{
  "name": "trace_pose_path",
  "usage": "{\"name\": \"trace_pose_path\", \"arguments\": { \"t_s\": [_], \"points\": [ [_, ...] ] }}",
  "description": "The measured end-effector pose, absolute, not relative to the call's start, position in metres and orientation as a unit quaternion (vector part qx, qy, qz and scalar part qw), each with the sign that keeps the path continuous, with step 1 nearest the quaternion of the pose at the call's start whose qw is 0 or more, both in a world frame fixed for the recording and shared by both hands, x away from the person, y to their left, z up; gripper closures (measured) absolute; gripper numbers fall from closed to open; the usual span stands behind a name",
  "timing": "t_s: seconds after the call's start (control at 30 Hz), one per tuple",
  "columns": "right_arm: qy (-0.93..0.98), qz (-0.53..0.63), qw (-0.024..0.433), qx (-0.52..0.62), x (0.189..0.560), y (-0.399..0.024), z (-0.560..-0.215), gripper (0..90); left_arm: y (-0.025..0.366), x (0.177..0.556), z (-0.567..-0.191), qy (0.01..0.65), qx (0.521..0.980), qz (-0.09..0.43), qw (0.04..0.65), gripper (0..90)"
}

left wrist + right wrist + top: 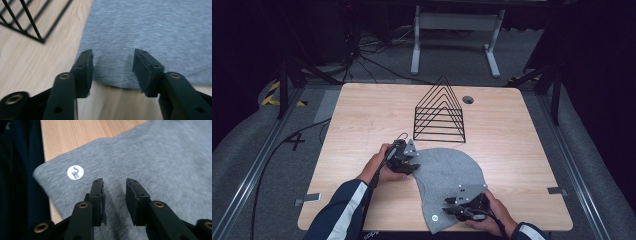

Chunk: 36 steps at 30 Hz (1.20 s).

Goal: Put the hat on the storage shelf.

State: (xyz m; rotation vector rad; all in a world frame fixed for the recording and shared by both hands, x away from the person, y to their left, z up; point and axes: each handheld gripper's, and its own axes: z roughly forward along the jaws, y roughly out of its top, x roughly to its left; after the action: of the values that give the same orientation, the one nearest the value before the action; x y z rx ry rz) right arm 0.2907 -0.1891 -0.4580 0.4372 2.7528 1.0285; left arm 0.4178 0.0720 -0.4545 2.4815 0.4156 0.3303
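The left gripper sits at about 9 o'clock of the grey cloth, which lies flat on the wooden worktop toward its near edge. In the left gripper view its fingers are released and spread wide, straddling the cloth's curved hem, with cloth showing in the gap and nothing pinched; whether the tips touch the fabric cannot be told. Beyond it, at 12 o'clock of the cloth, stands a black wire rack, apart from the cloth. The right gripper lies over the cloth's 5 o'clock part. In the right gripper view its fingers are also released, a narrower gap between them, held over the fabric and gripping nothing, with a round white logo at their 10 o'clock
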Motion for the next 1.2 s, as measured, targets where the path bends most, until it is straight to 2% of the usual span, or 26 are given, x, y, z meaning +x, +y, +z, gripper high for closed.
{"name": "trace_pose_path", "arguments": {
  "t_s": [0.33, 0.53, 0.57, 0.97, 1.1, 1.2],
  "points": [
    [0.915, 0.334, 0.117, 0.192, 0.306, -0.209, -0.457, 67.5, 0.092, 0.372, -0.453, 0.160, 0.939, 0.132, 0.273, 54.4],
    [0.908, 0.326, 0.138, 0.225, 0.320, -0.224, -0.455, 66.5, 0.097, 0.351, -0.459, 0.180, 0.928, 0.094, 0.313, 54.9],
    [0.904, 0.324, 0.143, 0.238, 0.325, -0.231, -0.455, 66.1, 0.097, 0.345, -0.462, 0.187, 0.922, 0.073, 0.330, 54.9],
    [0.899, 0.321, 0.150, 0.259, 0.335, -0.244, -0.454, 62.1, 0.084, 0.315, -0.462, 0.175, 0.924, 0.069, 0.332, 54.5],
    [0.897, 0.321, 0.148, 0.265, 0.337, -0.246, -0.454, 56.2, 0.085, 0.317, -0.460, 0.174, 0.926, 0.088, 0.325, 41.6],
    [0.894, 0.323, 0.150, 0.272, 0.340, -0.248, -0.453, 52.5, 0.091, 0.322, -0.455, 0.185, 0.919, 0.100, 0.332, 37.0]
  ]
}}
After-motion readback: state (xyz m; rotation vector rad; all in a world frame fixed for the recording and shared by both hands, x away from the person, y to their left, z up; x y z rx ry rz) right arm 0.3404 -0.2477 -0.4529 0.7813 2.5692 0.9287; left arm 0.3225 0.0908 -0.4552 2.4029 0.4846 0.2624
